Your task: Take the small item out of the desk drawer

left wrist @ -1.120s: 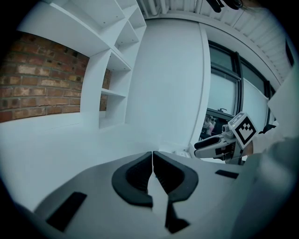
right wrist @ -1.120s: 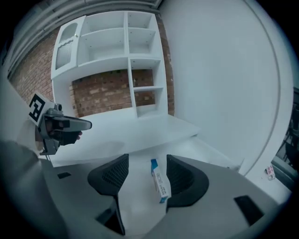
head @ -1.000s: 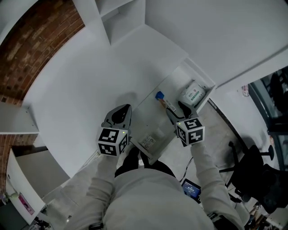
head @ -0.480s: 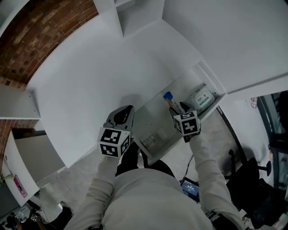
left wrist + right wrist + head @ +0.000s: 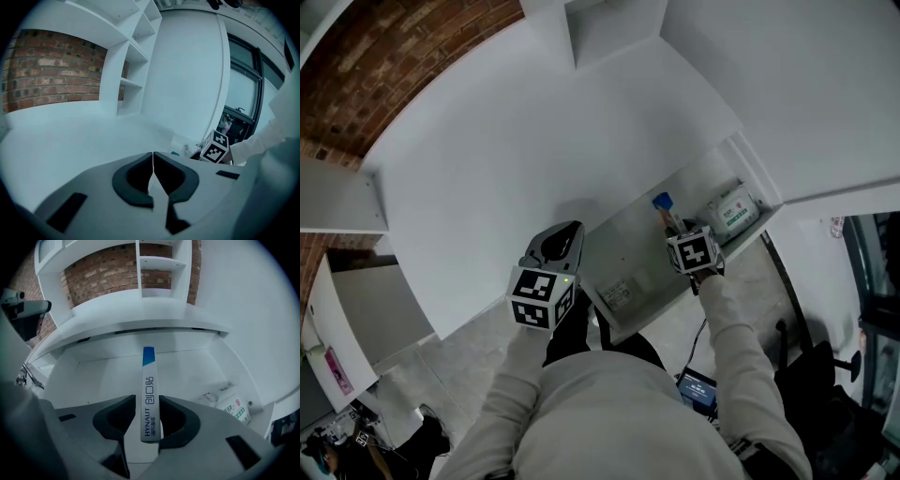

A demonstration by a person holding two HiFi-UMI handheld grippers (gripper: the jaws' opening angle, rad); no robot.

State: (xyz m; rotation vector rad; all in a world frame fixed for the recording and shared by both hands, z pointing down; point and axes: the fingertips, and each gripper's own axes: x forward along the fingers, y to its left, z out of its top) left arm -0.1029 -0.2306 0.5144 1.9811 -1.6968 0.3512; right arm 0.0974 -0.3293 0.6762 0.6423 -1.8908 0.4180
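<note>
Nearest the person, the left gripper (image 5: 553, 251) hovered over the white surface (image 5: 487, 159) just beside the open drawer's (image 5: 628, 246) near corner. Its fingers were pressed together with nothing between them, so it played no part in the pick.

A little further out, the right gripper (image 5: 150, 414) reached down into the drawer. Its fingers were closing on the slim box (image 5: 150, 397), which ran lengthwise between them with its blue end pointing away. In the right gripper view, the pads looked to be meeting the box's two long sides near its printed end.

This seemed to be the grasp itself, with the lift out of the drawer not yet begun. To do it well, the squeeze should probably finish before any lifting, firm enough to hold the box but not to crush thin card. The grip sat at one end, so the free blue end could droop or swing. A slow, straight rise would suit it, with the box kept level enough to clear the drawer's front wall.

Further right, a green-and-white packet (image 5: 233, 408) lay in the drawer's far corner, apart from the box and best left alone. Beyond the drawer stood white shelves (image 5: 161, 266) against a brick wall (image 5: 101, 275).
</note>
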